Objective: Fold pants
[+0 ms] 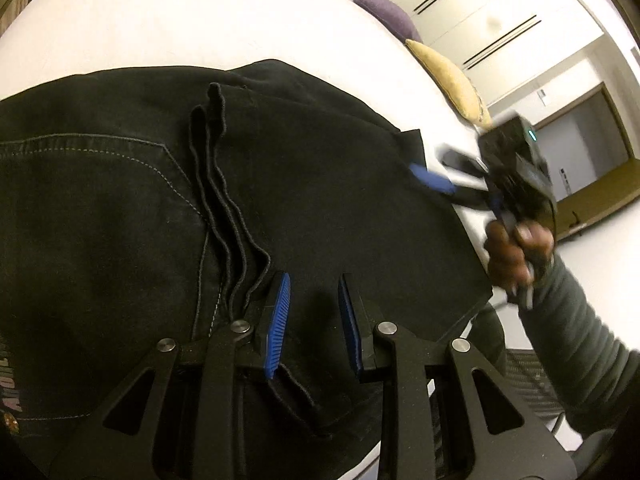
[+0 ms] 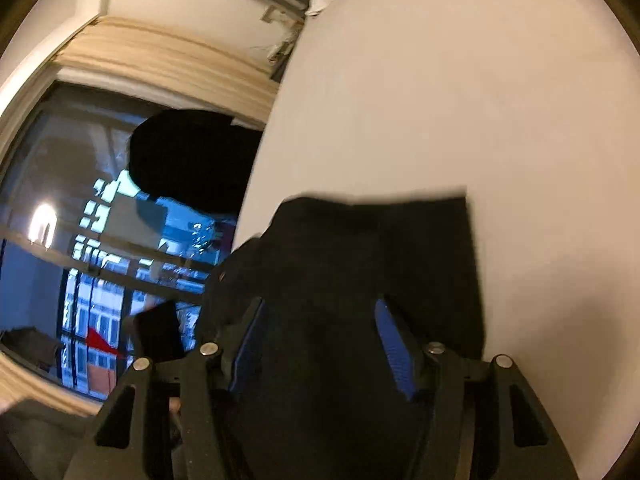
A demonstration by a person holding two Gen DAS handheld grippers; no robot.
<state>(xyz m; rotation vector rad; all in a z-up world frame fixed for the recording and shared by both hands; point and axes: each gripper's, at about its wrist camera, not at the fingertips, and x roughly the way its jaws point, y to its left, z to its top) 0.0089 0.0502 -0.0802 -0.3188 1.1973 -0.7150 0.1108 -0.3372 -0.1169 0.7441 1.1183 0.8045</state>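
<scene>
Black pants lie folded on the white bed, waistband and pocket left, stacked hem edges running down the middle toward me. My left gripper hovers over the near edge, jaws spread, nothing pinched. My right gripper is at the far right corner of the cloth, blurred; in its own view the jaws look parted with dark fabric between the pads, can't tell if it's biting. Risks: right side moving fast could drag that corner and undo the fold; loose layered hems by my left pad could splay if I pinch only the top layer; pants sit near the bed edge, could slide off
</scene>
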